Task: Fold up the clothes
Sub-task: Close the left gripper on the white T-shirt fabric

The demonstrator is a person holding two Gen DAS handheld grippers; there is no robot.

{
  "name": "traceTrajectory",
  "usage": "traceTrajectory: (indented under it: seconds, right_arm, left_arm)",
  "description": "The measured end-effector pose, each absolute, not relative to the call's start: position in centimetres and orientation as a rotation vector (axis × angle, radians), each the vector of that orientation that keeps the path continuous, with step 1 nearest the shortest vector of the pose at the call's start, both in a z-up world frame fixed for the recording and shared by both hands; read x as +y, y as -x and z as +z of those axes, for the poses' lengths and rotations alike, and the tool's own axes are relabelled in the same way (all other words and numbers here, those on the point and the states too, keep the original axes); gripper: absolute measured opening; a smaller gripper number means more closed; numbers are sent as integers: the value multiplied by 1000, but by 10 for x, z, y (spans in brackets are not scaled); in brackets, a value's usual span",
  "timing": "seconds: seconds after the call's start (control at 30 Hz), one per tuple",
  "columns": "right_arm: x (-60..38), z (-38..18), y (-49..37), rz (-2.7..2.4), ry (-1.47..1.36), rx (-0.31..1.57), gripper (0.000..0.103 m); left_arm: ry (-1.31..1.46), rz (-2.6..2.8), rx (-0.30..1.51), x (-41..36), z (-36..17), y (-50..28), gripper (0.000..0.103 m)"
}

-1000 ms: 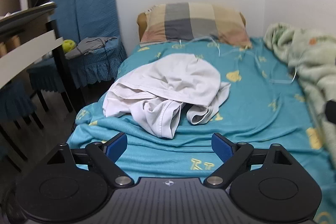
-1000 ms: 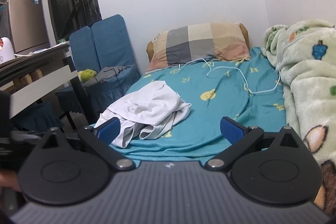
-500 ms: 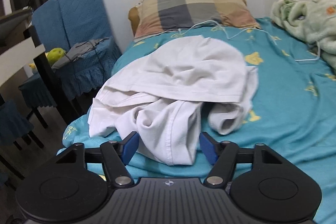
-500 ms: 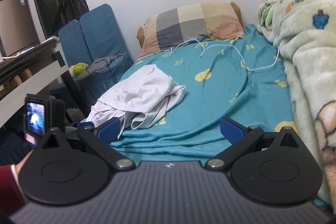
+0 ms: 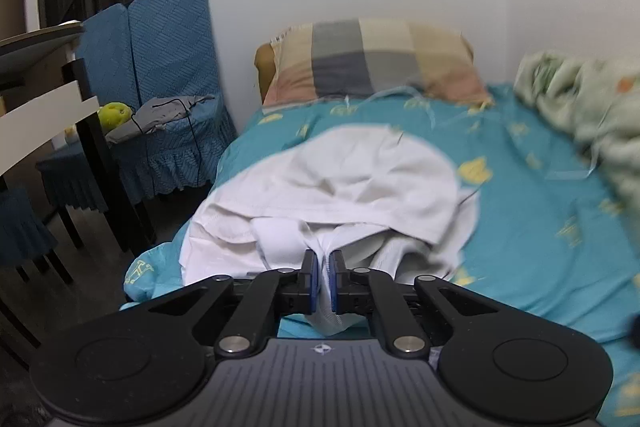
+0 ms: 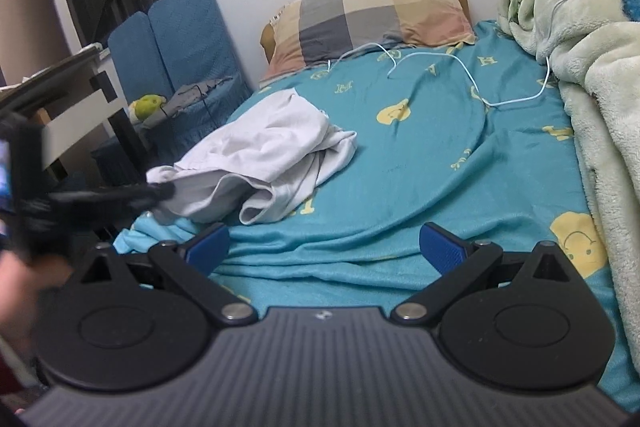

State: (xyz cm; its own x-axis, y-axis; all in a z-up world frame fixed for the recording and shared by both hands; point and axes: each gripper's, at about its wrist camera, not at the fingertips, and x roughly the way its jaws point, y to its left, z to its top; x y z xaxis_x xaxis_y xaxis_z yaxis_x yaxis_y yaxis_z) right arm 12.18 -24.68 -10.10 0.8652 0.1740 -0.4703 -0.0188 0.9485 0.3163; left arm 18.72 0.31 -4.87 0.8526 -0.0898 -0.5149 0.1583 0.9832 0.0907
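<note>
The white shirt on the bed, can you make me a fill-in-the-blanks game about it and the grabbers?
1. The left gripper is pinching the ____ shirt.
2. The shirt lies crumpled on a ____ bedsheet with yellow prints.
3. The right gripper has its jaws ____, with nothing between them.
4. At the far end of the bed rests a checked ____.

Missing words: white; blue; open; pillow

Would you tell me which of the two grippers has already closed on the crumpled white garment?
The left gripper: its jaws pinch a fold of the crumpled white garment. The right gripper is open over bare teal bedsheet.
</note>
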Motion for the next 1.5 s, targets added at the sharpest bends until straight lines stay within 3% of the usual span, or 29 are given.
traceTrajectory:
  seconds: [0.17,0.3,0.5,0.53,0.6,0.67,1.03,1.13,1.17,1.2,1.27,1.5]
  right_arm:
    - [-247,-91,-111,126,-306,463,103]
    - [-242,-86,-102,145,-299,458,103]
    - [-232,-83,-95,171,-327,482,103]
    - [-231,-83,-94,170,-328,481,103]
    - [-231,-84,-95,166,-337,481,103]
    - [-234,-86,-98,165,-353,485,103]
    - [-246,-111,-125,181,-457,542,103]
    - [-247,-117,-133,184,-463,560,103]
    - [-247,-118,-135,187,-472,567,103]
    - [-248,-120,-136,188,-478,571,103]
    - [-248,-122,-138,186,-475,576,103]
    - [-248,-117,-133,170,-428,548,103]
  left_arm:
    - [-95,-150,437,18,11,-117,0]
    - [-72,-168,444,36,21,-86,0]
    - [-4,-239,567,39,-15,-112,10]
    - [-18,-250,576,32,-20,-121,15]
    - [-49,-279,581,18,-32,-138,35]
    - [-103,-281,568,2,-47,-157,41]
    - [-138,-279,647,-35,-131,-261,43]
    - [-158,-304,635,-40,-139,-271,41]
    - [-161,-312,631,-40,-140,-273,30]
    - [-161,-311,630,-40,-140,-273,10]
    - [-149,-307,620,-39,-136,-272,4]
    - [-36,-289,539,-33,-77,-236,3]
